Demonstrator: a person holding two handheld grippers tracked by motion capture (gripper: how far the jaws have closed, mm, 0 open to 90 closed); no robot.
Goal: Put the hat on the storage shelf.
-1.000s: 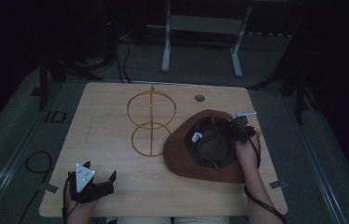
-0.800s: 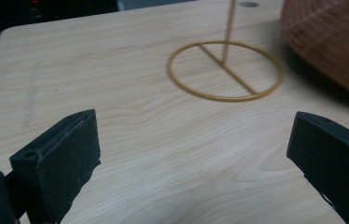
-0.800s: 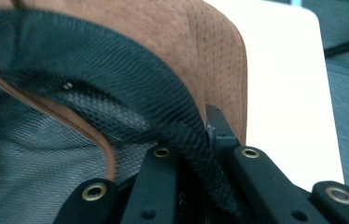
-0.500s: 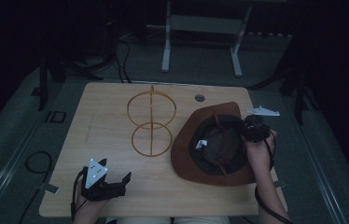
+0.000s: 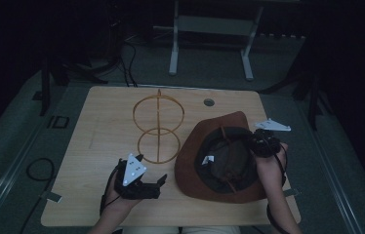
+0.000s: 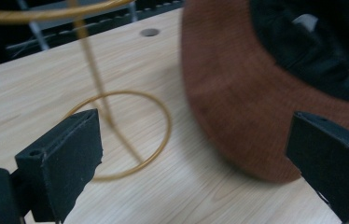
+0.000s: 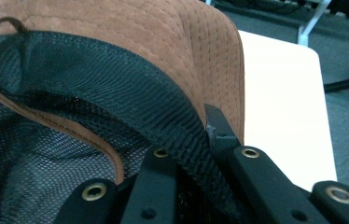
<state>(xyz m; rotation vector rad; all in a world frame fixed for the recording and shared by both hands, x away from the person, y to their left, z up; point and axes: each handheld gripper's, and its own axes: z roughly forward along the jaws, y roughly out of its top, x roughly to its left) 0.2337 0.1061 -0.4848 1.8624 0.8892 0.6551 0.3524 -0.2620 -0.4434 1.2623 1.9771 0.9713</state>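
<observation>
While right tongs point(image 7: 205, 154) pinch the upturned brown hat's point(image 5: 190, 161) black mesh lining, left tongs point(image 6: 193, 154) gape empty.

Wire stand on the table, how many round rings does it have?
2. On the wire stand, the upper ring sits atop the post; the lower ring lies flat on the table as the base, left of the brown hat.
</observation>
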